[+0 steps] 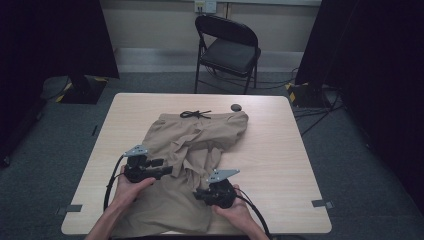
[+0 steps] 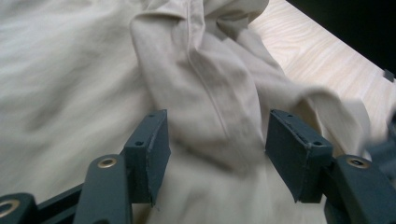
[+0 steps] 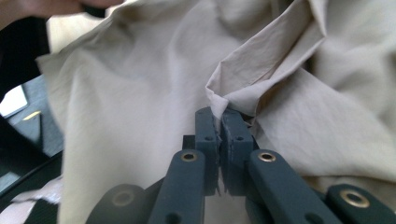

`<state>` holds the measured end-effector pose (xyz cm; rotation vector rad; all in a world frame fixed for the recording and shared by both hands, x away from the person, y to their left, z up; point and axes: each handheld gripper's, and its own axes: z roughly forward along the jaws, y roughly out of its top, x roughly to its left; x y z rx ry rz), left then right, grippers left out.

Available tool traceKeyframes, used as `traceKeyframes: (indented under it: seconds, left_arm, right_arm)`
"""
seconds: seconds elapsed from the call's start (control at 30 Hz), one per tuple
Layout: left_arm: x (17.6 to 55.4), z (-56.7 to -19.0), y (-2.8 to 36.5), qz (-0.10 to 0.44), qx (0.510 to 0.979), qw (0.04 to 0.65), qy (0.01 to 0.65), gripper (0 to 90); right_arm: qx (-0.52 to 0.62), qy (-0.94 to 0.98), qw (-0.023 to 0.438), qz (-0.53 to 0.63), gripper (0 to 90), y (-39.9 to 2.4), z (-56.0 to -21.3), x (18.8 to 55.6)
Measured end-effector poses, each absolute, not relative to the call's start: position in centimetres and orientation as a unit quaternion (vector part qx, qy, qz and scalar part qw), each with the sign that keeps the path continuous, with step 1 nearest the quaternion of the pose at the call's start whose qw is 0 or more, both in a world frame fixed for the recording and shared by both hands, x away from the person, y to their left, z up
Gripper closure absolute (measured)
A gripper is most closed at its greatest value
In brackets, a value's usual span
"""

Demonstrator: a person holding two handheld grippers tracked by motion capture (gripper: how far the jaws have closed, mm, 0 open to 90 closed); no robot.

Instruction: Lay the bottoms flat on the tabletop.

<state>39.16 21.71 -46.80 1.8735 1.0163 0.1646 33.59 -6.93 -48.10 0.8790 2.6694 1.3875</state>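
Holding only a thin corner of fabric, the right gripper has its fingers pressed together on a folded edge of the beige trousers. This is the weak point, I think. The pinch takes a small edge, so a strong pull could let the cloth slip out, and the fold would fall back.

The trousers lie crumpled in the middle of the counter, with the waist and its dark drawstring at the far side and one leg hanging over the near edge.

The left gripper has its fingers standing apart around a raised ridge of cloth, not pressing it. If they close here, they may catch several layers together and the fabric will bunch more.

Also the hanging leg could drag the trousers off the counter when both hands lift.
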Motion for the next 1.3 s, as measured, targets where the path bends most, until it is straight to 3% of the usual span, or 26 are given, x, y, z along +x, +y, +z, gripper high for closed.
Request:
traceKeyframes:
  seconds: [0.07,0.17,0.23,0.27,0.33,0.47,0.57,0.83,1.0,1.13,1.23,1.3]
  left_arm:
    - [39.7,-47.1,21.3,0.082,0.782,0.451,0.423,45.4]
    - [40.4,-47.2,22.1,0.094,0.778,0.447,0.431,74.7]
    - [40.7,-46.7,23.1,0.087,0.761,0.471,0.437,86.4]
    - [40.7,-46.3,23.6,0.093,0.753,0.481,0.439,87.6]
    - [40.7,-45.8,24.1,0.095,0.744,0.493,0.441,87.9]
    - [40.5,-44.7,25.9,0.103,0.730,0.506,0.447,88.0]
    - [40.4,-44.5,26.8,0.100,0.718,0.517,0.455,87.9]
    - [39.7,-43.4,25.4,0.069,0.709,0.559,0.424,87.4]
    - [40.3,-42.8,22.7,0.048,0.717,0.565,0.405,87.3]
    - [40.7,-42.5,20.4,0.036,0.727,0.568,0.385,87.0]
    - [40.9,-42.6,19.2,0.030,0.735,0.560,0.380,86.2]
    - [40.9,-42.6,18.8,0.028,0.734,0.561,0.381,83.2]
  right_arm:
    - [0.273,0.855,-0.006,0.442,87.0,-6.6,-48.4,32.9]
    - [0.265,0.860,-0.014,0.437,86.9,-6.5,-48.6,32.1]
    - [0.253,0.866,-0.021,0.432,86.6,-6.4,-48.7,31.6]
    - [0.246,0.871,-0.019,0.426,86.0,-6.4,-48.7,31.3]
    - [0.243,0.873,-0.023,0.422,85.1,-6.4,-48.7,31.1]
    - [0.238,0.876,-0.024,0.419,65.1,-6.7,-48.5,30.8]
    - [0.241,0.866,-0.014,0.437,57.3,-7.2,-47.1,31.4]
    - [0.276,0.835,0.052,0.473,62.0,-6.1,-44.1,35.8]
    - [0.288,0.830,0.054,0.474,46.6,-2.9,-44.5,38.1]
    - [0.304,0.822,0.040,0.480,40.7,-1.3,-45.3,39.5]
    - [0.315,0.812,0.031,0.490,40.9,-0.8,-45.6,40.1]
    - [0.315,0.810,0.041,0.492,63.1,-0.9,-45.6,40.2]
